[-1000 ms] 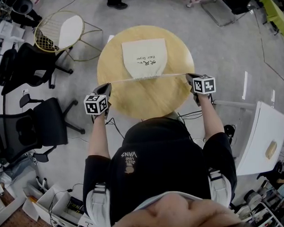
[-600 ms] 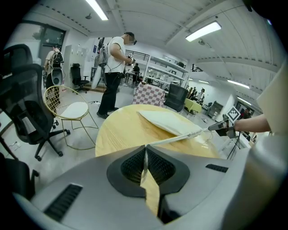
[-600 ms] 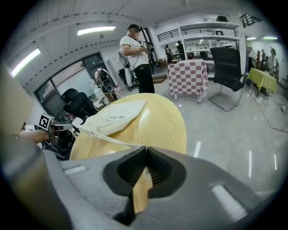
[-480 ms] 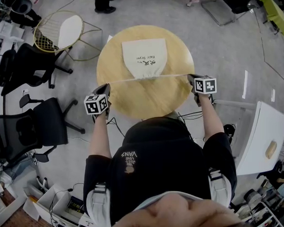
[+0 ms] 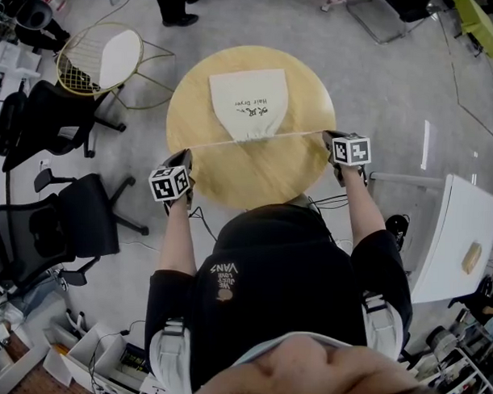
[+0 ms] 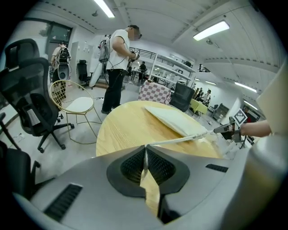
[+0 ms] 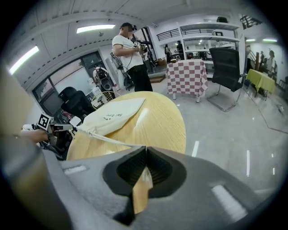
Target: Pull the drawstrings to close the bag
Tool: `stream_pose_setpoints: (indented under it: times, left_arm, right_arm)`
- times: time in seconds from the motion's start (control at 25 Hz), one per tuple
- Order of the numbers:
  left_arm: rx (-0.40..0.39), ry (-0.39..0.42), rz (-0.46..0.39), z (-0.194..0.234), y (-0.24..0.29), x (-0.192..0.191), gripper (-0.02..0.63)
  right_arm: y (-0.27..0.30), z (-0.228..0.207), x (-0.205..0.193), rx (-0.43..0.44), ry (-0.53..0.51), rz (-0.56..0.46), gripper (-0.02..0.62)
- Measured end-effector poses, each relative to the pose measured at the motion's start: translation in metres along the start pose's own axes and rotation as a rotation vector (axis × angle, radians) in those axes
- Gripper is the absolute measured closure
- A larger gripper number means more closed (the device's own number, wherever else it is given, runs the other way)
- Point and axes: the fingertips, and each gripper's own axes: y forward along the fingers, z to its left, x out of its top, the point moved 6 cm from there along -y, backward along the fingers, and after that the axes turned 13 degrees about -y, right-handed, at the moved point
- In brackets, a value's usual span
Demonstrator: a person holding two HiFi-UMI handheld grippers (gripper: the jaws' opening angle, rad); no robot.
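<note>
A cream drawstring bag [image 5: 248,103] with dark print lies on the round wooden table [image 5: 288,173], its gathered mouth toward me. One white drawstring [image 5: 212,141] runs taut to my left gripper [image 5: 186,154] at the table's left edge. The other drawstring [image 5: 297,133] runs taut to my right gripper [image 5: 328,137] at the right edge. In the left gripper view the jaws [image 6: 145,157] are shut on the drawstring [image 6: 175,140], which leads to the bag [image 6: 173,120]. In the right gripper view the jaws [image 7: 145,155] are shut on the drawstring [image 7: 110,139] coming from the bag [image 7: 112,117].
A gold wire chair [image 5: 102,58] stands left of the table, with black office chairs [image 5: 64,222] nearer me. A white table [image 5: 451,240] is at the right. A person [image 6: 114,67] stands on the floor beyond the round table.
Both grippers and the bag stay where they were, strings still taut. The person standing beyond the table has stepped a little to the left.
</note>
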Motion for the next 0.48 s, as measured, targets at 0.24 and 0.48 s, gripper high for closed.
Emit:
stream_pose_setpoints:
  times: [0.24,0.48]
  left_arm:
    - [-0.001,0.015,-0.019,-0.0036,0.0004,0.0042,0.591]
    - [0.002,0.003,-0.02,-0.0055,0.0077,0.0014,0.589]
  right_arm:
    - [-0.0007,-0.0023,0.0,-0.005,0.039,-0.036,0.594]
    - [0.0061,-0.0021,-0.0029,-0.014,0.042,-0.028,0.591]
